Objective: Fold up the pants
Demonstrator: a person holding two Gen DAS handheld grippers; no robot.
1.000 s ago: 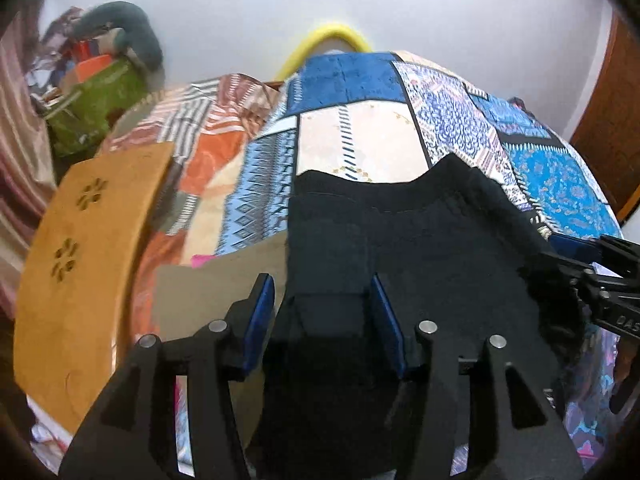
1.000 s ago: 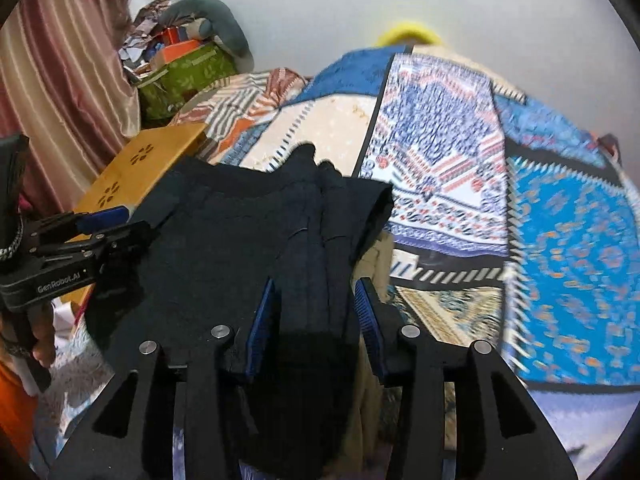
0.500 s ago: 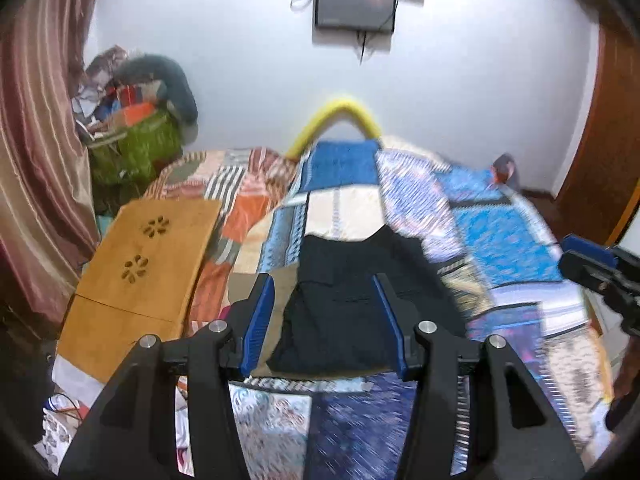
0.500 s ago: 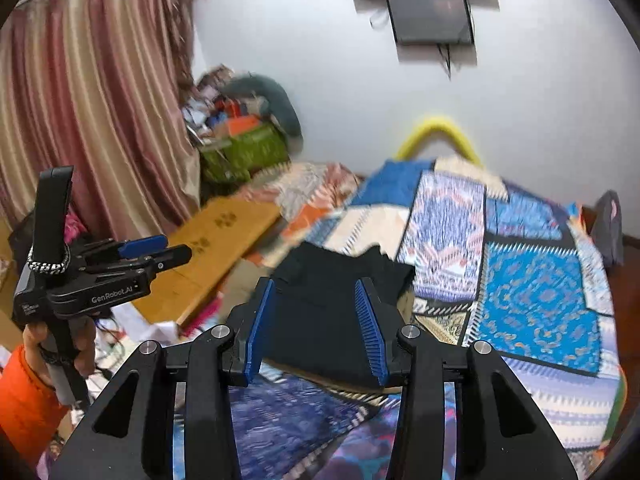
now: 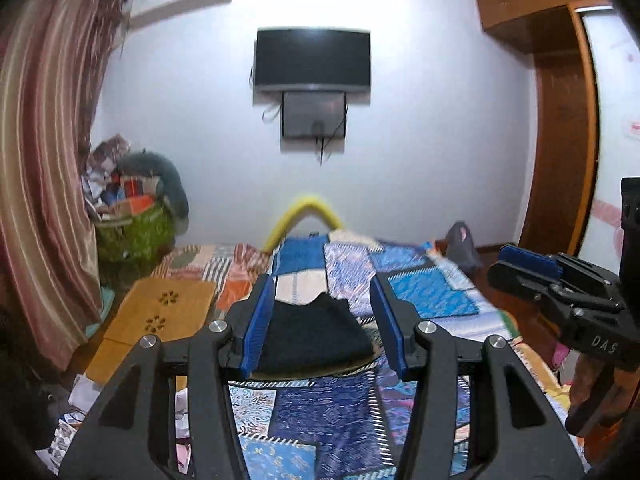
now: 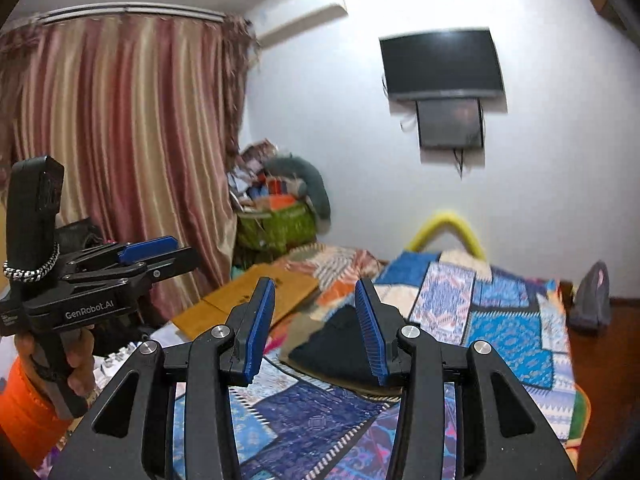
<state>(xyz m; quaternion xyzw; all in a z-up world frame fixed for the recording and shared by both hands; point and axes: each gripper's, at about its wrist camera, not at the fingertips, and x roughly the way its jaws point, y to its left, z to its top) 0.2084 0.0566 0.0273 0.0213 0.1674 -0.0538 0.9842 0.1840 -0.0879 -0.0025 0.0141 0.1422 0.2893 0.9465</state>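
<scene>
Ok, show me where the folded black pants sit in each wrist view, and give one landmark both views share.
Left wrist view: the folded black pants lie low in the centre, on the patchwork bedspread, framed between the open fingers of the left gripper.
Right wrist view: the pants sit just below centre, partly hidden behind the right gripper.
Shared landmark: the wall-mounted TV.

From my left tool's view, the folded pants point(image 5: 316, 334) lie on the bed point(image 5: 432, 300); a wooden board point(image 5: 160, 316) sits left of them (the television point(image 5: 313, 60) hangs beyond, on the wall).
</scene>
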